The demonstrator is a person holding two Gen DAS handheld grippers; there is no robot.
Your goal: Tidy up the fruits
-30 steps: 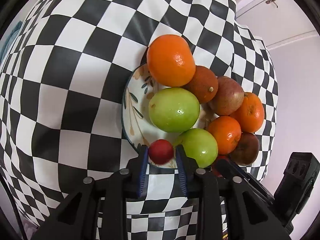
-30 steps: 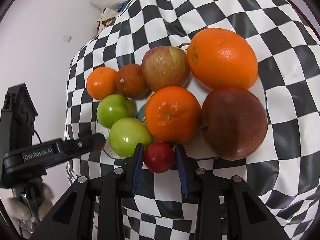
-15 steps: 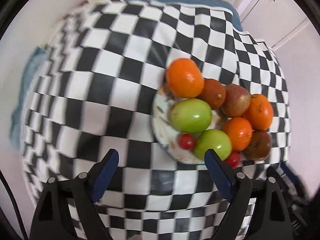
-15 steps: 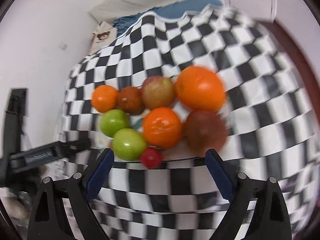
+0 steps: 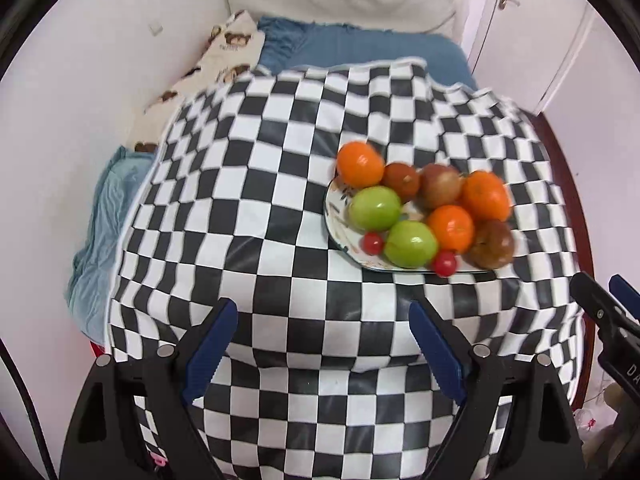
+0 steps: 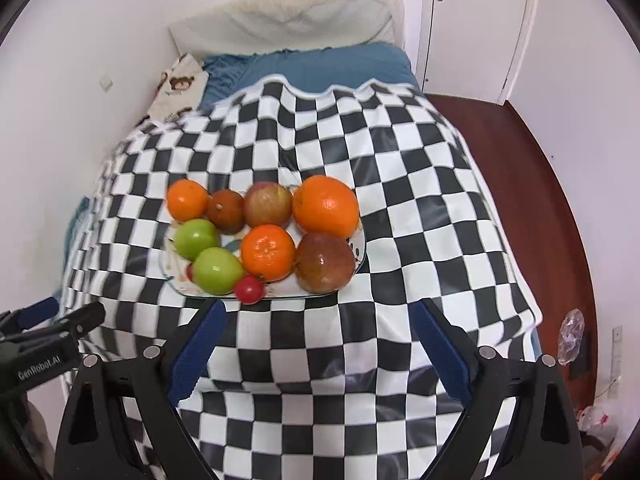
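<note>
Left wrist view. The left gripper (image 5: 322, 338) stands released, jaws spread wide and empty, above the checkered tablecloth (image 5: 248, 208). 1.0 s ago it was clenched on a cherry tomato (image 5: 372, 243) at the near rim of the patterned plate (image 5: 333, 208); that tomato now lies on the plate, just beside the nearer green apple (image 5: 410, 243). The camera has since drawn well back, so the whole table and the blue bed (image 5: 372, 50) behind it show.

Right wrist view. The right gripper (image 6: 320, 344) is likewise released and empty, pulled back from the plate (image 6: 360, 246). Its cherry tomato (image 6: 249, 289), held 1.0 s ago, rests at the plate's front edge, touching a green apple (image 6: 218, 270). 3 oranges, 2 green apples, 3 darker red-brown fruits and 2 tomatoes sit grouped on the plate.

Interpretation. Both deposits appear complete; no loose fruit is visible, so the task looks finished or nearly so.
</note>
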